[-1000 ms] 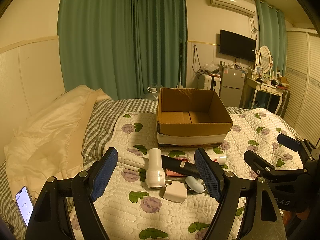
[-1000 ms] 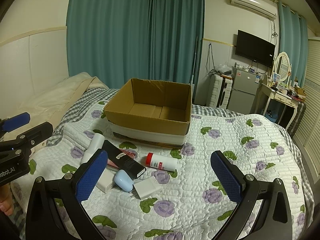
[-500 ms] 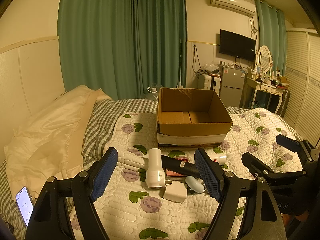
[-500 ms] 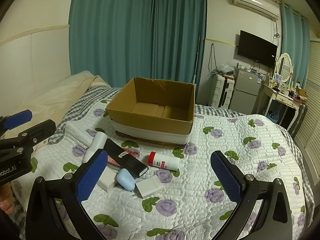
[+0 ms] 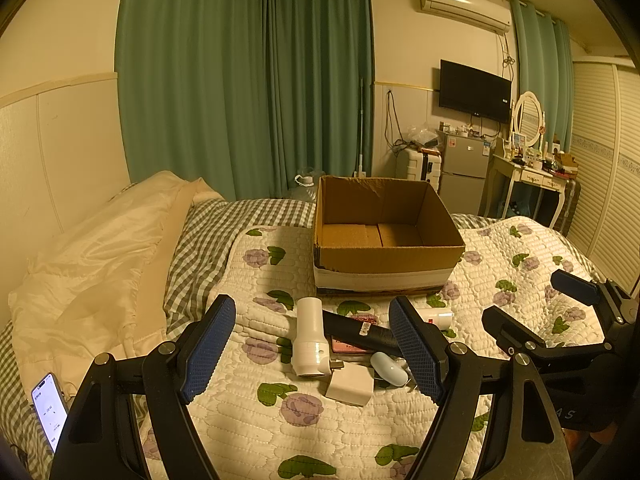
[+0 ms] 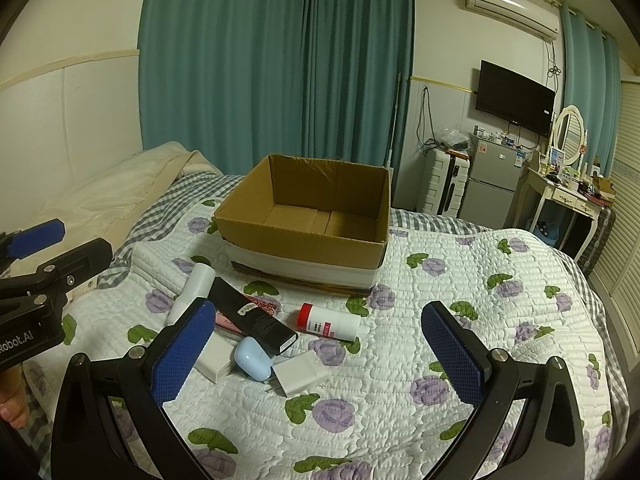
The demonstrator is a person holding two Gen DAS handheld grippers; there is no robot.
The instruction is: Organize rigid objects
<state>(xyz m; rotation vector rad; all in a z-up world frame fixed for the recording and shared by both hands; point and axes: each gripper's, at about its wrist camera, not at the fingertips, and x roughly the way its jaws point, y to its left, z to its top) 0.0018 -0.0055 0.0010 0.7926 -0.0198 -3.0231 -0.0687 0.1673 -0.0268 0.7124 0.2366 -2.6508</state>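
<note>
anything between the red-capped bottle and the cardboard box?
Nothing. In the right wrist view, only bare floral quilt separates the red-capped bottle from the cardboard box.

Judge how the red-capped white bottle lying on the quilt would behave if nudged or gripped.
The red-capped bottle lies on its side, so it would probably roll, though the soft quilt may damp that. It looks like smooth, rigid plastic, so possibly slippery.

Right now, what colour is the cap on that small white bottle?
Red; the bottle lies on its side, clearest in the right wrist view.
</note>
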